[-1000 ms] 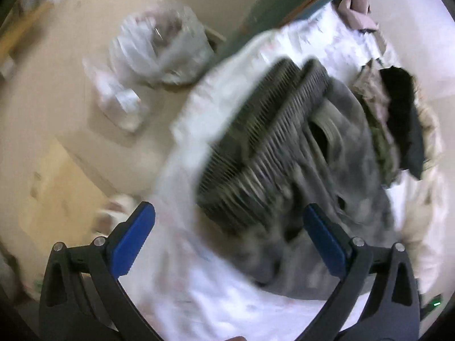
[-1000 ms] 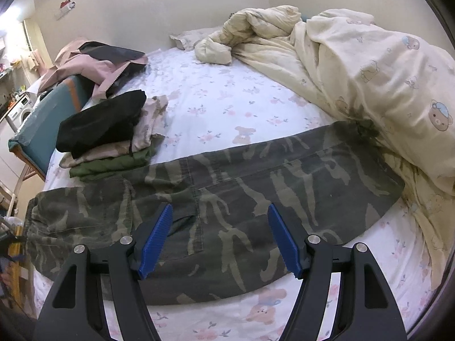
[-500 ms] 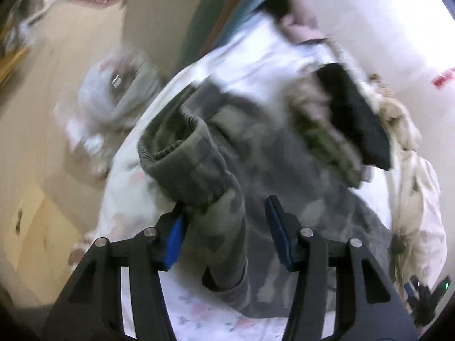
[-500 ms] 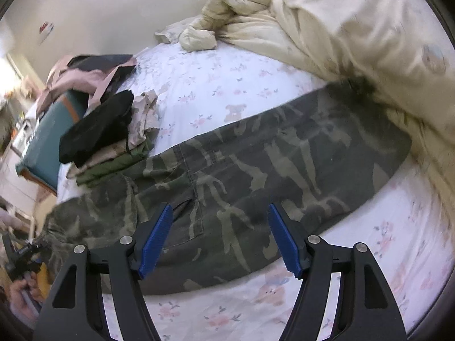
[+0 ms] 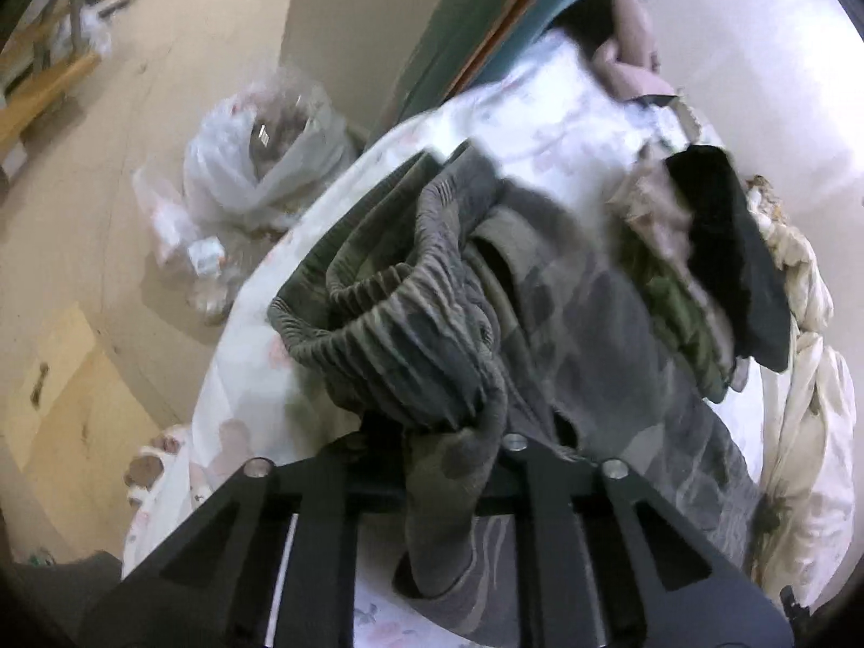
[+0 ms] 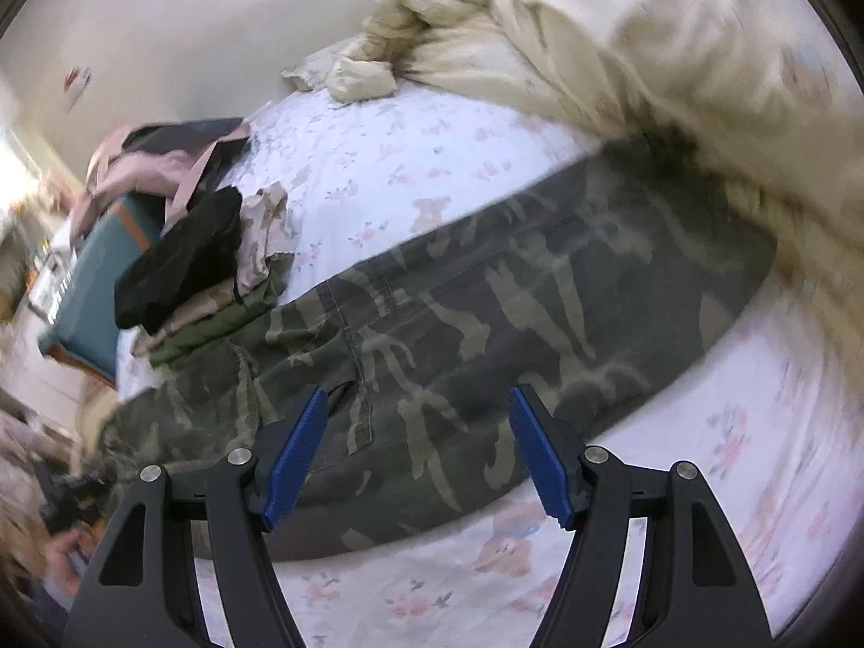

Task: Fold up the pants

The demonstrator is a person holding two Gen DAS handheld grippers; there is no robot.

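Left wrist view: your left gripper (image 5: 451, 448) has just clamped onto the pants' (image 5: 432, 324) waistband.
Right gripper (image 6: 416, 451): your jaws stand apart, gripping nothing.
Pants: spread across the bed (image 6: 378, 162), beside folded clothes (image 6: 189, 270).

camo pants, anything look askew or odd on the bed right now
Yes: the camo pants lie flat except at the waistband end, which is bunched and ruffled where the left claw has just closed on it. The right claw hangs open above the flat part.
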